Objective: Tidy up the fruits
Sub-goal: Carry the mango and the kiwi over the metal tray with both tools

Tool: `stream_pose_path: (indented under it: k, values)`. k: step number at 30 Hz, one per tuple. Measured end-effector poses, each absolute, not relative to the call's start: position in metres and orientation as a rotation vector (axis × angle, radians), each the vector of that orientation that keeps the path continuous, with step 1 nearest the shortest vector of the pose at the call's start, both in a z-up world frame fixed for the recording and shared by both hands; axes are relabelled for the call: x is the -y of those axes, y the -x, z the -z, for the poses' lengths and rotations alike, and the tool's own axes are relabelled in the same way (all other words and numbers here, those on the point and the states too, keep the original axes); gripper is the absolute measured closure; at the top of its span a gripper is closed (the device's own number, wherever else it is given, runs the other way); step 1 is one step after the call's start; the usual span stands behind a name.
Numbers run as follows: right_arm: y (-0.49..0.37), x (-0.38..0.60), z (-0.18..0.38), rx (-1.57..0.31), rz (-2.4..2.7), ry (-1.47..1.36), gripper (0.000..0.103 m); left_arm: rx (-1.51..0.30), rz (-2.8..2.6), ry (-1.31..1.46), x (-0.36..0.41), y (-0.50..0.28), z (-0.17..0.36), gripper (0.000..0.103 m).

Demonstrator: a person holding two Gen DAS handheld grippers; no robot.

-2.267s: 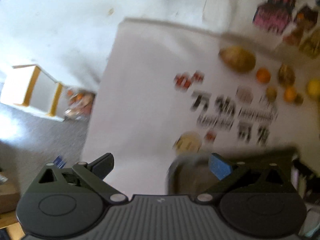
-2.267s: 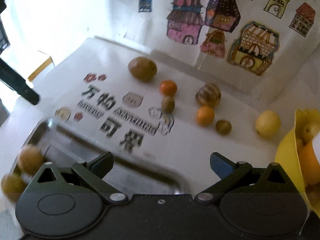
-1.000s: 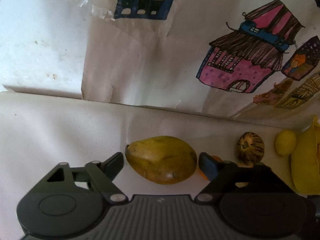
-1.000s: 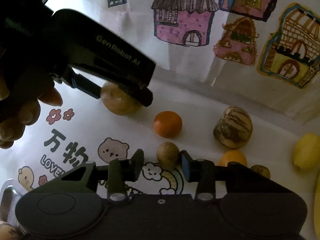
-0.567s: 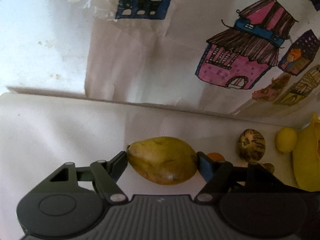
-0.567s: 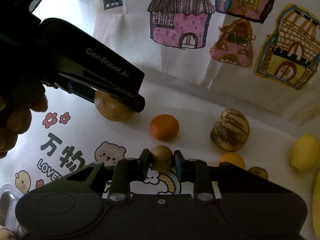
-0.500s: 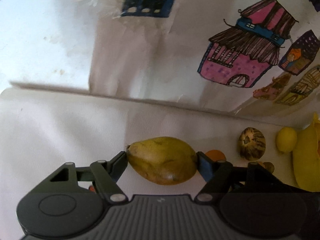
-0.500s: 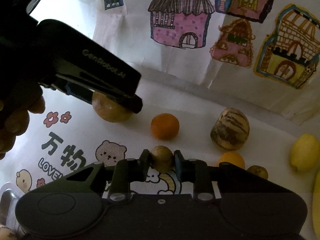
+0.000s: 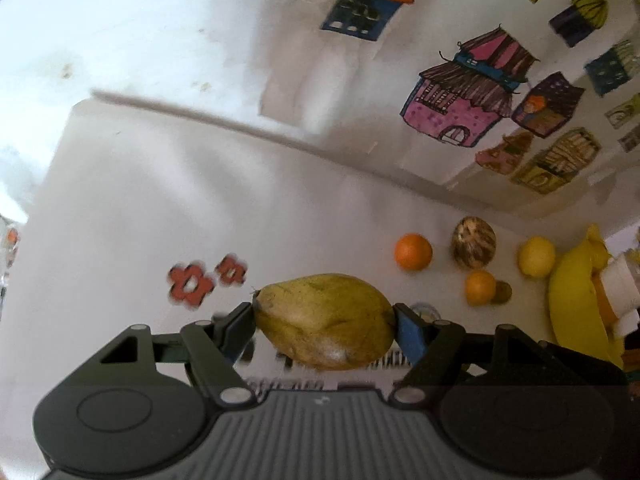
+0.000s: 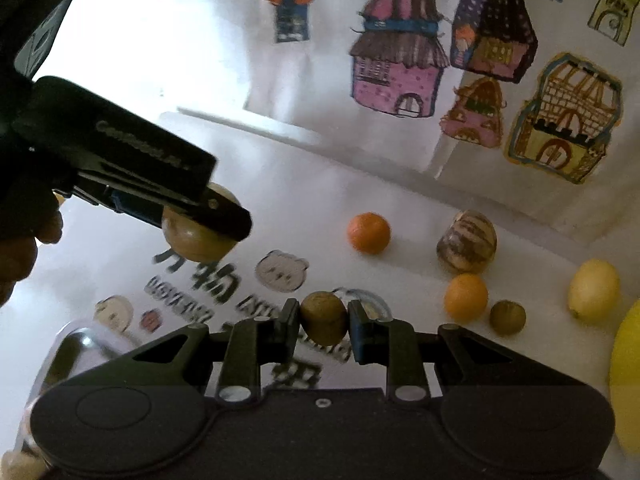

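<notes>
White printed cloth (image 10: 320,216) below wall (image 10: 168,40) of house drawings (image 10: 400,60)

- The right hand-held gripper (image 10: 323,326) clamps a small round brown-green fruit (image 10: 323,317) between its pads.
- At left, the left hand-held gripper (image 10: 200,220) grips a large yellow-brown oval fruit (image 10: 192,240) above the white printed counter (image 10: 304,208).
- A round orange mandarin (image 10: 368,233), a striped brown melon-like fruit (image 10: 466,247) and a yellow lemon (image 10: 594,290) lie apart on the counter.

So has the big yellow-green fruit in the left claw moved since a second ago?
Yes. The big yellow-green fruit, clamped in the left claw, has come up and toward the camera side: it now overlaps the mat's printed lettering, well away from the wall.
</notes>
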State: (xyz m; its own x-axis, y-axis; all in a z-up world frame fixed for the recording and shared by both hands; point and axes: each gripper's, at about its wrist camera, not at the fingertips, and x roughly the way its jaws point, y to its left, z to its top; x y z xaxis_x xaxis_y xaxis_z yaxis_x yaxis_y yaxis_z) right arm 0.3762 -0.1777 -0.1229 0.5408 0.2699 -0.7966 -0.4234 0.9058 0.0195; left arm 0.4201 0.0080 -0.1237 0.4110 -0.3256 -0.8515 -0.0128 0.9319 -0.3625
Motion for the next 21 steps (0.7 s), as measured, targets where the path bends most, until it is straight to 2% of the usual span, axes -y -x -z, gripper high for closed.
stream_pose_path:
  k: [21]
  values:
    - [-0.295,0.155,0.126,-1.002,-0.515,0.203,0.075,-1.180,0.166,0.374,-0.046,-0.305,0.108,0.026]
